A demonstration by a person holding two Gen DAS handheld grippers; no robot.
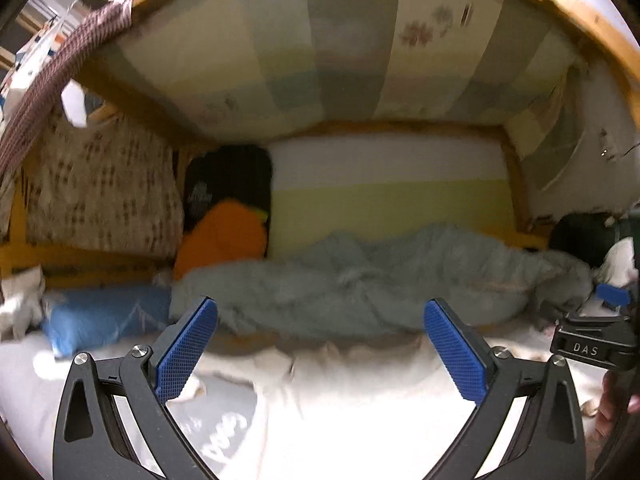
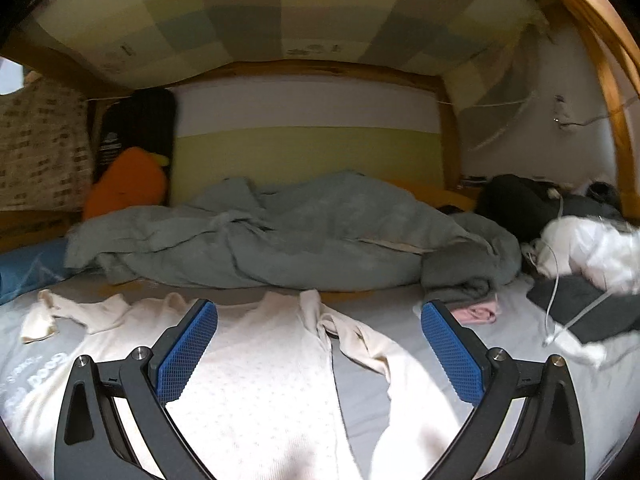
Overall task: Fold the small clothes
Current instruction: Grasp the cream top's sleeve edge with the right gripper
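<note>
A small cream long-sleeved garment [image 2: 256, 376] lies spread flat on the grey bed sheet [image 2: 360, 392], neck toward the far side, one sleeve [image 2: 372, 344] bent to the right and the other sleeve [image 2: 76, 316] stretched left. My right gripper [image 2: 319, 346] hovers open just above its chest, nothing between the fingers. In the left wrist view the same garment [image 1: 340, 408] is a washed-out white patch under my left gripper [image 1: 320, 350], which is open and empty. The other gripper's body [image 1: 592, 344] shows at the right edge with a hand [image 1: 612, 412] below it.
A rumpled grey-green blanket [image 2: 280, 236] lies across the bed behind the garment. A blue pillow [image 1: 104, 316] and an orange cushion [image 2: 128, 186] sit at the left. Dark and white clothes [image 2: 580, 264] with a cord, and a pink item [image 2: 478, 312], are piled right. A wooden bunk frame [image 2: 312, 67] encloses the space.
</note>
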